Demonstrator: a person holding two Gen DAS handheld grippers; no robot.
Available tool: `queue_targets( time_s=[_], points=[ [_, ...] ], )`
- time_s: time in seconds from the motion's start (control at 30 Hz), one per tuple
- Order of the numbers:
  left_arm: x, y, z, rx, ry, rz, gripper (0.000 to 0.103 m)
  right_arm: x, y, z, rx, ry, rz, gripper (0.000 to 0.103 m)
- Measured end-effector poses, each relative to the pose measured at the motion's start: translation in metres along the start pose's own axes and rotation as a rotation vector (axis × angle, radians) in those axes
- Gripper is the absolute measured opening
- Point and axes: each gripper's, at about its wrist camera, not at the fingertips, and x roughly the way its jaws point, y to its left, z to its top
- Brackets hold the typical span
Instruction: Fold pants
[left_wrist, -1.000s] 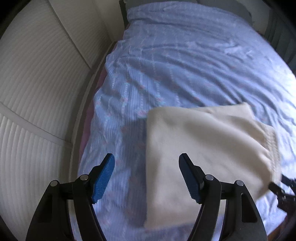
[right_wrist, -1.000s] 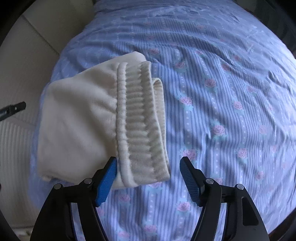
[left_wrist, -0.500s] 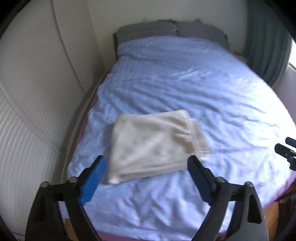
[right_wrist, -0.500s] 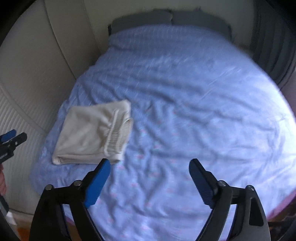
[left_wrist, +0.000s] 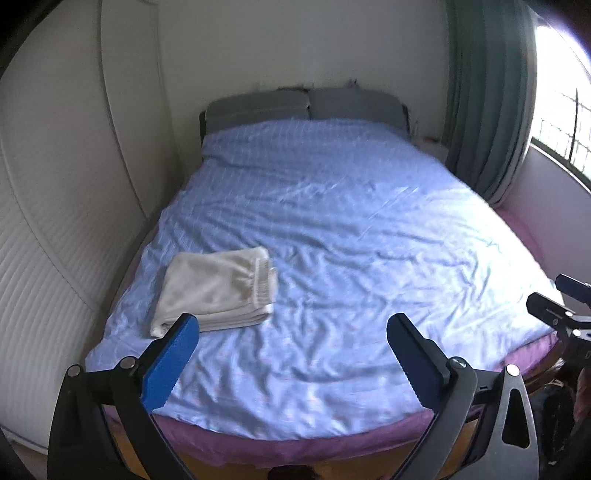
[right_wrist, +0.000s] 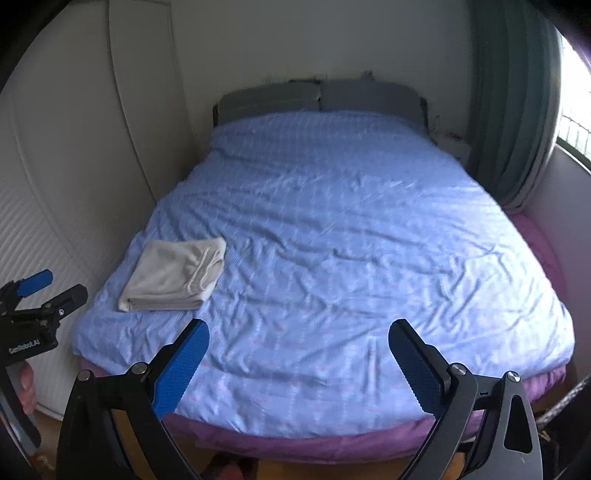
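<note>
folded pants on bed, beyond left gripper fingers

The cream pants lie folded into a flat rectangle, elastic waistband rightward, near the bed's front-left corner.

Both grippers now stand well back from the folded cream pants, which a second ago filled the views right at the fingertips. The left gripper and right gripper have just been opening their jaws wider, nothing between them. The bed, its foot edge and headboard now show whole.
</note>
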Motion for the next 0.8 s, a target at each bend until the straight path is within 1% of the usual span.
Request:
queue_targets(
  time_s=[0.07,0.2,0.3,0.4,0.47,0.8],
  points=[
    [-0.022,-0.024,-0.004,0.014,-0.028,-0.010,0.103,-0.022,-0.013,-0.006,-0.013,-0.028,0.001,0.098],
    [-0.053,-0.061,-0.015,0.044,-0.066,-0.009,0.103,-0.064,-0.034,-0.018,-0.029,-0.077,0.005,0.099],
    [-0.070,-0.082,-0.021,0.049,-0.061,-0.036,0.103,-0.089,-0.048,-0.026,-0.020,-0.101,0.031,0.099],
    [-0.084,-0.093,-0.023,0.054,-0.048,-0.073,0.103,-0.105,-0.058,-0.033,0.003,-0.110,0.043,0.099],
    [-0.092,-0.099,-0.024,0.067,-0.047,-0.083,0.103,-0.114,-0.063,-0.037,0.011,-0.113,0.041,0.099],
    [-0.117,-0.110,-0.022,0.100,-0.090,-0.097,0.103,-0.131,-0.071,-0.045,0.030,-0.125,0.023,0.099]
  ],
)
